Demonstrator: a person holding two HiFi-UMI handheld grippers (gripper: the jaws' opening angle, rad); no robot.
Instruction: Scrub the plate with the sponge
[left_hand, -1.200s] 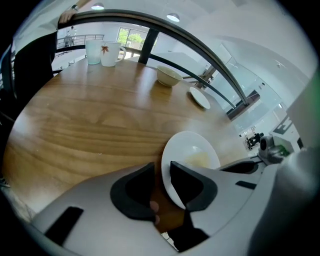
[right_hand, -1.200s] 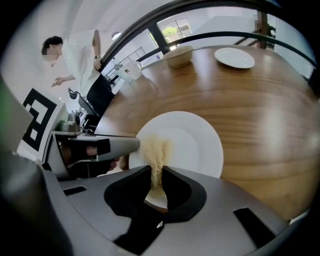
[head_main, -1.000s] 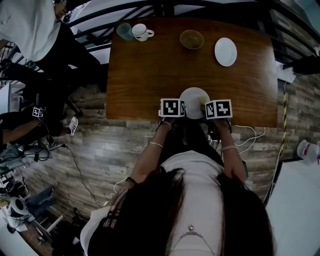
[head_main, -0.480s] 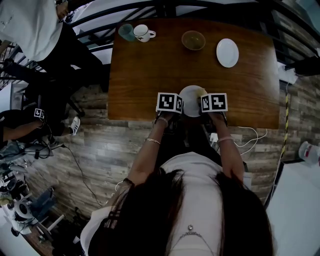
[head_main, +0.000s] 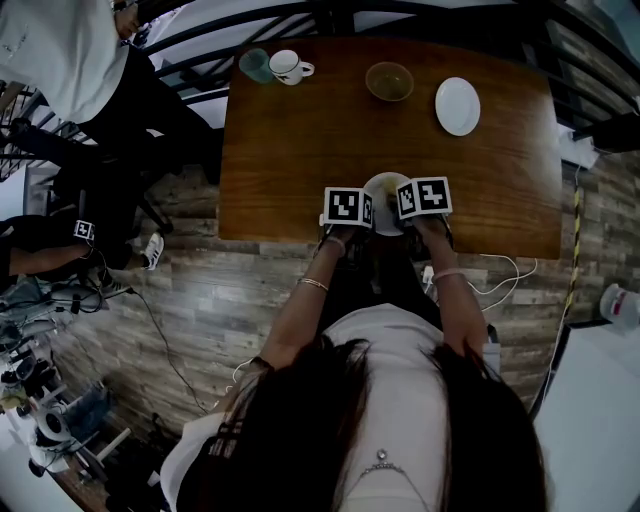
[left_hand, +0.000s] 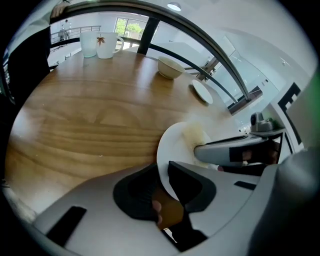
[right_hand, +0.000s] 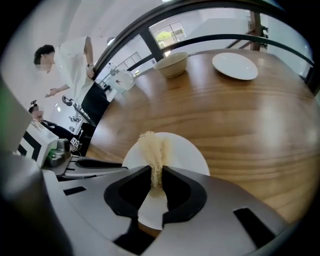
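1. the plate (right_hand: 186, 150) is lying at the near edge of the table (left_hand: 85, 115), directly in front of the person. whether it is resting flat or slightly tipped cannot be told.
2. the sponge (right_hand: 154, 150), a pale fibrous pad, is standing on edge over the plate's face near its middle. its long axis is running away from the person, in line with the jaws holding it.
3. the right gripper (right_hand: 156, 176) is pinching the sponge's near end between narrowly set jaws and is reaching in over the plate's near-right rim.
4. the left gripper (left_hand: 165, 177) is clamping the plate's near-left rim. its jaws have just been closing, and one pad is now pressing on each face of the rim.
5. key relation: the sponge is projecting straight ahead of the right jaws and is already sitting over the plate, with bare plate lying beyond it and to both sides. judged from this, the right hand is doing the scrubbing while the left is steadying. the left jaws are lying just beside the sponge's left, so strokes that way are risking contact.
6. well beyond the plate, at the table's far edge, a bowl (right_hand: 171, 64) and a second plate (right_hand: 235, 66) are sitting to the right, and a mug (left_hand: 106, 45) and a cup (left_hand: 88, 44) to the left.
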